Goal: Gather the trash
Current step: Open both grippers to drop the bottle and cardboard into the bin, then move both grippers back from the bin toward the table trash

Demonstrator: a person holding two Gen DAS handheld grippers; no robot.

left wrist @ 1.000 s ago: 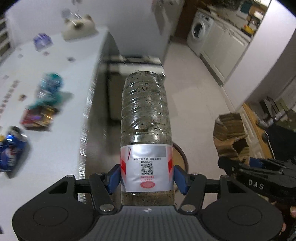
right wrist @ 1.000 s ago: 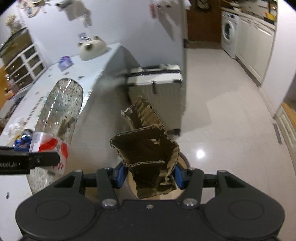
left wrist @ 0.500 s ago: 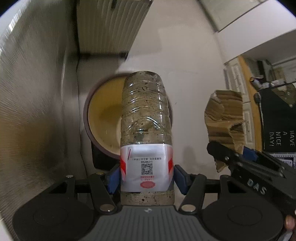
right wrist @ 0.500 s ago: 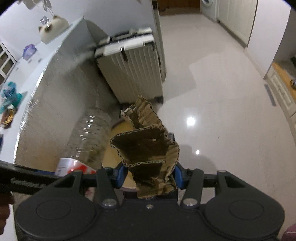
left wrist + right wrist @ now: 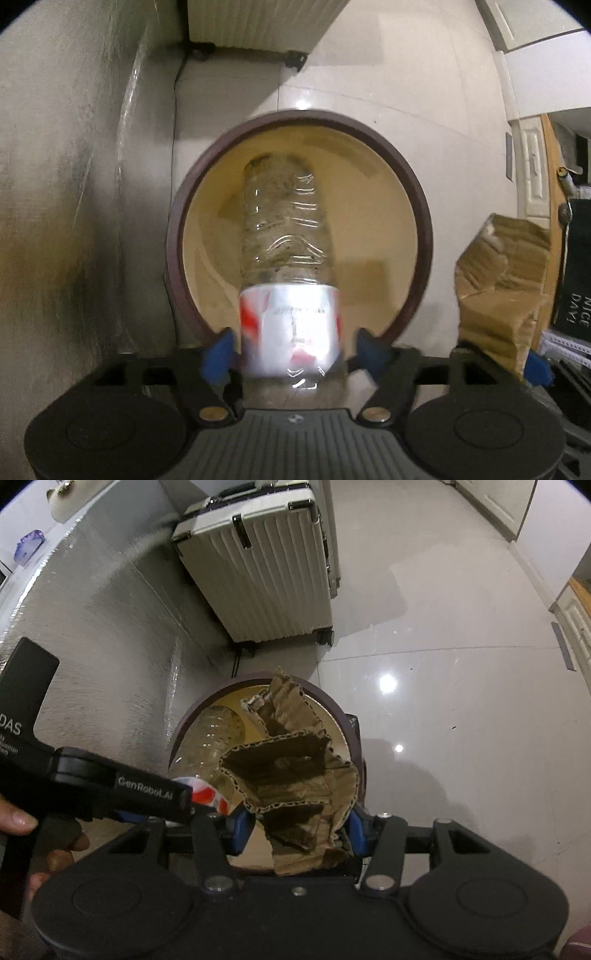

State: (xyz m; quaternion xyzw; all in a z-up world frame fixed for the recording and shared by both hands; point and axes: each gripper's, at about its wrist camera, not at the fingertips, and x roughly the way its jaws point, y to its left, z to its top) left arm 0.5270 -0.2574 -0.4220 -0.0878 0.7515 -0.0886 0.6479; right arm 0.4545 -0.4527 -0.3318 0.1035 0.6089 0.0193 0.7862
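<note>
Left wrist view: the left tongs (image 5: 291,350) are pointing steeply down over a round bin (image 5: 424,221) with a dark rim and a tan interior. Their jaws have just been opening and are now standing wide; a clear plastic bottle (image 5: 284,236) with a white-and-red label is lying between the blue pads (image 5: 218,354), with a gap showing on the right side, so the pads are no longer pressing on it. The bottle is blurred, its far end reaching into the bin's mouth ahead of the tongs.

To the right of the left tongs, a crumpled piece of brown corrugated cardboard (image 5: 502,288) is appearing, outside the bin's rim in this view.

Right wrist view: the right tongs (image 5: 295,827) are gripping that cardboard (image 5: 291,775) narrowly between their blue pads, the sheet standing up ahead of them and overlapping the bin (image 5: 347,723). The bottle (image 5: 210,742) is seen inside the bin's opening, to the left of the cardboard. The black body of the left tongs (image 5: 122,794) is crossing the lower left, with fingers of a hand (image 5: 18,819) on its handle.

Beyond the bin, a white ribbed suitcase (image 5: 266,565) is standing on the glossy tiled floor (image 5: 461,664), beside the silvery side of the table (image 5: 92,627).
</note>
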